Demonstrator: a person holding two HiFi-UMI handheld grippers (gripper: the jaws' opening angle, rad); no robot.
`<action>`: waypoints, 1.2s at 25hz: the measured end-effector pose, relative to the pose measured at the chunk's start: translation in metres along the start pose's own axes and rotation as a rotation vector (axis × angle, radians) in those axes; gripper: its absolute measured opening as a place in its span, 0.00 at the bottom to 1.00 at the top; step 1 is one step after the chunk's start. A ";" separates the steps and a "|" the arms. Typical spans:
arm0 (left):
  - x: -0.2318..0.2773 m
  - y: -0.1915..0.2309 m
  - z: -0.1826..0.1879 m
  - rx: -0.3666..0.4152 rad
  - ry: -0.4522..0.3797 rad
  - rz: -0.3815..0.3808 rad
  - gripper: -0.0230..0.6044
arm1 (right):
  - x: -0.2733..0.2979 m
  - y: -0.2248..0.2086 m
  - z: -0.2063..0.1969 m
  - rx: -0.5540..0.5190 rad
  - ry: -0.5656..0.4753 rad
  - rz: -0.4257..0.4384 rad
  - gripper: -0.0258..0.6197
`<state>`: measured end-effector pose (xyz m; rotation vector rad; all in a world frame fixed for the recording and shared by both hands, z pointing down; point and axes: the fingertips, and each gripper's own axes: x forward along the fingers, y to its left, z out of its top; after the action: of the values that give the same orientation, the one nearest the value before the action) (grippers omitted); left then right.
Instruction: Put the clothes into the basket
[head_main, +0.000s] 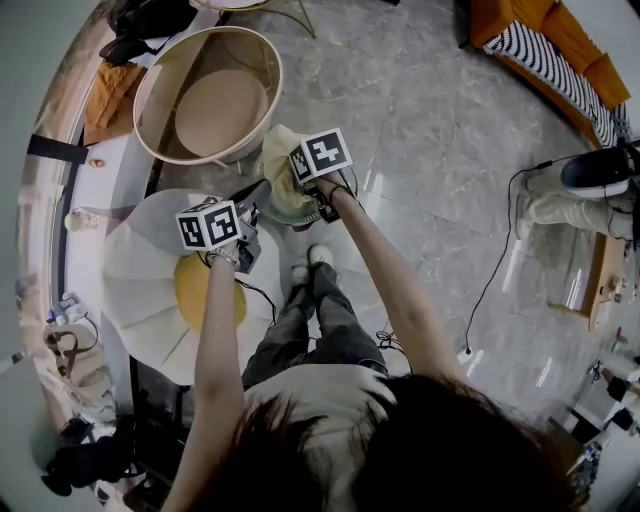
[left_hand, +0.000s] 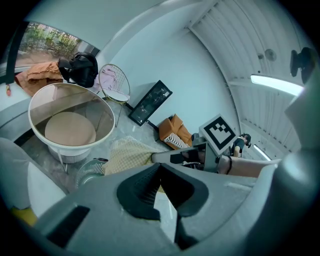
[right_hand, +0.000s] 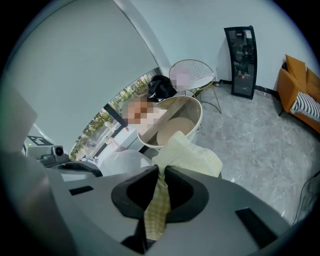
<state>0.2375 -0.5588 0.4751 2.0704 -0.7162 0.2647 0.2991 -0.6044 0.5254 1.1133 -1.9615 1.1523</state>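
A pale yellow checked cloth (head_main: 278, 160) hangs from my right gripper (head_main: 296, 176), whose jaws are shut on it; in the right gripper view a strip of the cloth (right_hand: 159, 200) runs between the pads. The bunched cloth sits just beside the rim of the big round cream basket (head_main: 268, 110), which looks empty inside. My left gripper (head_main: 240, 235) is lower left of the right one, over a white chair. In the left gripper view its jaws (left_hand: 160, 167) meet at the tips, and the cloth (left_hand: 127, 155) lies ahead of them in the right gripper's tip.
A white chair (head_main: 130, 270) with a yellow cushion (head_main: 205, 290) is under my left arm. A small wire fan (head_main: 285, 212) stands on the floor below the cloth. A cable (head_main: 500, 260) crosses the grey floor at the right, and an orange sofa (head_main: 560, 40) is at the far right.
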 end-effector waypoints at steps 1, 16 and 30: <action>0.001 0.000 0.000 -0.002 0.001 -0.001 0.05 | 0.002 -0.001 -0.001 -0.003 0.006 -0.006 0.09; 0.010 0.024 -0.016 -0.047 0.030 0.014 0.05 | 0.036 -0.017 -0.028 0.105 0.025 -0.001 0.19; 0.008 0.031 -0.030 -0.069 0.040 0.036 0.05 | 0.037 -0.015 -0.045 0.159 0.013 0.026 0.20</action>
<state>0.2281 -0.5507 0.5171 1.9835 -0.7289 0.2972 0.2986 -0.5822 0.5812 1.1606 -1.9059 1.3453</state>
